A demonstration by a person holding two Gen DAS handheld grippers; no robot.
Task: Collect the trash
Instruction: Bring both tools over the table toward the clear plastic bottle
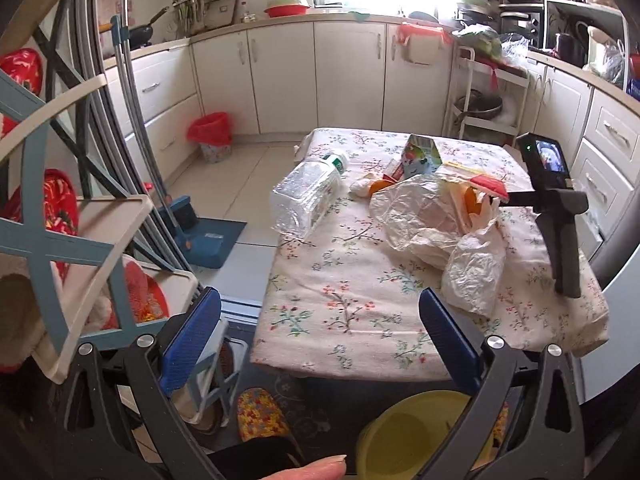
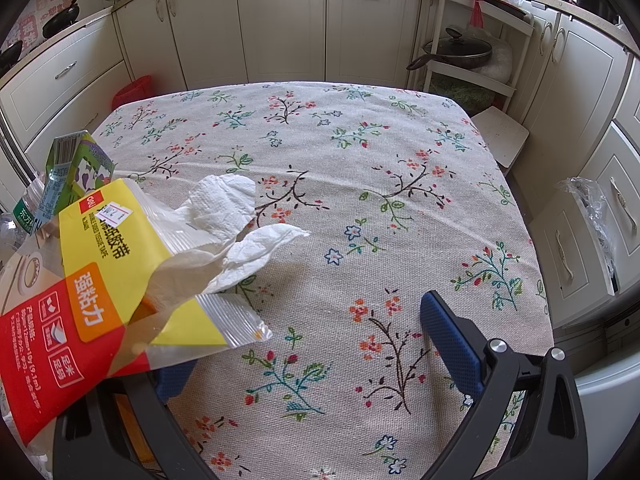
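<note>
Floral tablecloth [image 2: 360, 168] under 2 grippers, left gripper [image 1: 320, 344] and right gripper [image 2: 316, 344], jaws wide apart, empty.

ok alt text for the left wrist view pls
The open left tool hovers at the near edge of a floral-clothed table strewn with trash: an empty plastic bottle on its side, crumpled plastic bags, orange peel and a small carton. The right tool reaches in from the right.
</note>
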